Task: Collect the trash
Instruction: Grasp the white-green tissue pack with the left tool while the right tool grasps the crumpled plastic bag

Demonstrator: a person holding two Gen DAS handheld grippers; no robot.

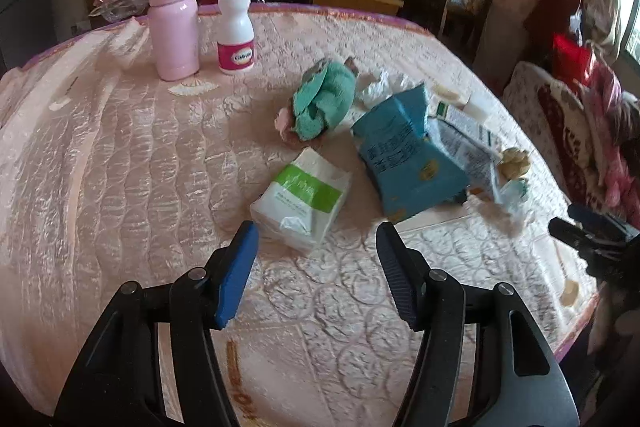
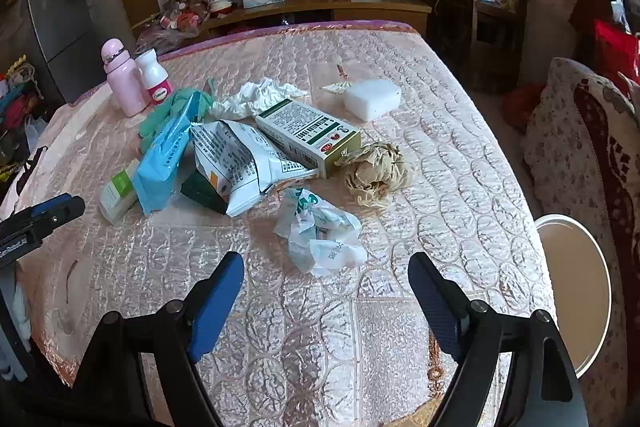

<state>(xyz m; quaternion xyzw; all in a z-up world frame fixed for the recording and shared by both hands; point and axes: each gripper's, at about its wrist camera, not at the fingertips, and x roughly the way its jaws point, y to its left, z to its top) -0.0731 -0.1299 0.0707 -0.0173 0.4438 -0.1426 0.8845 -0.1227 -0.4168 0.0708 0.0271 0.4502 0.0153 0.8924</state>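
both my tools gape empty over the bed (image 2: 320, 327): left tool (image 1: 316, 239) just short of a tissue pack (image 1: 300, 195), right tool (image 2: 326, 267) near a crumpled bag (image 2: 320, 235); wrappers (image 2: 240, 163), box (image 2: 308, 135) and brown wad (image 2: 376, 171) beyond.

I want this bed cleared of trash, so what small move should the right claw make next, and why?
Probably ease the right claw forward and down over the crumpled plastic bag: its jaws stand open and empty, and that bag lies nearest, straight ahead.
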